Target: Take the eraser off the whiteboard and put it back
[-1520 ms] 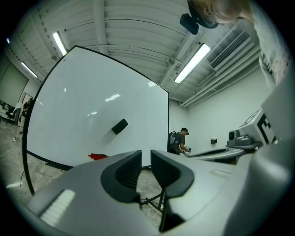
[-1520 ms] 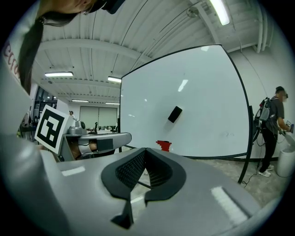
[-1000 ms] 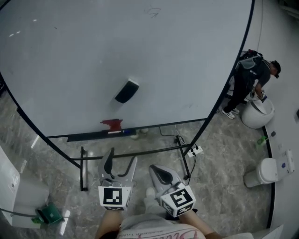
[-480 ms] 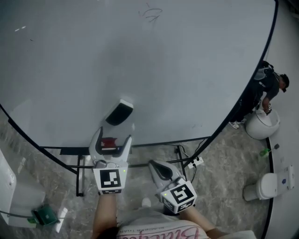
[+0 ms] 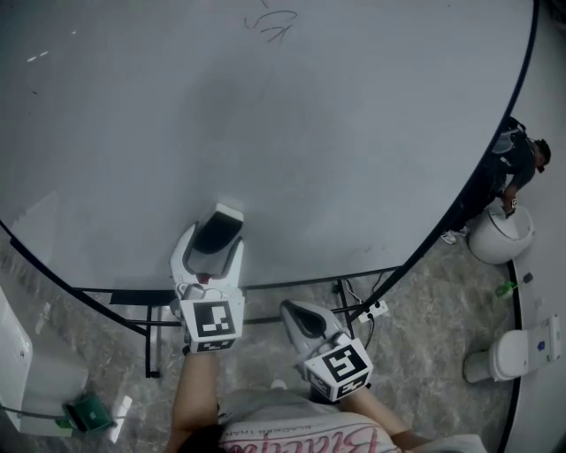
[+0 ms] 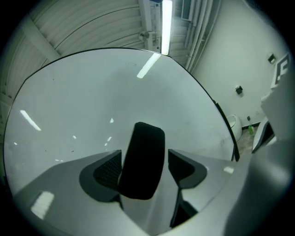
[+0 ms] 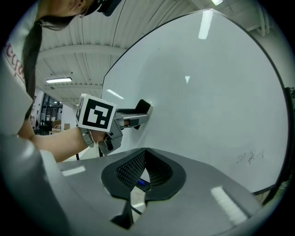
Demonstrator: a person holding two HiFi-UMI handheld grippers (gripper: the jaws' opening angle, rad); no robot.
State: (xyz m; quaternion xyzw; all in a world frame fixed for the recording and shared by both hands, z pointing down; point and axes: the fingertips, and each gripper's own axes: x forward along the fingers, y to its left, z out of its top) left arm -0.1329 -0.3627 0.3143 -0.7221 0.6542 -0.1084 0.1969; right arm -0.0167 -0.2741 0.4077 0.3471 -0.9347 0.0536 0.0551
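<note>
The black eraser [image 5: 217, 233] clings to the lower part of the whiteboard [image 5: 336, 133]. My left gripper [image 5: 214, 241] reaches level at the board with one finger on each side of the eraser. In the left gripper view the eraser [image 6: 142, 161] stands between the pads; the jaws are closing, the left pad lies against its edge and a narrow gap shows at the right pad. My right gripper [image 5: 296, 311] hangs back below the board's edge, shut and empty. The right gripper view shows the left gripper [image 7: 138, 114] at the eraser [image 7: 144, 105], beyond the right gripper [image 7: 145, 154].
The board stands on a black frame with a marker tray [image 5: 133, 296] low at the left. A power strip [image 5: 371, 310] lies on the marble floor. At the far right a person [image 5: 517, 164] bends over a white bin [image 5: 500, 234]. A scribble [image 5: 274, 22] marks the board's top.
My left gripper has gone forward and up from near my body to the board, and its fingers now flank the eraser. The right gripper has stayed low.
</note>
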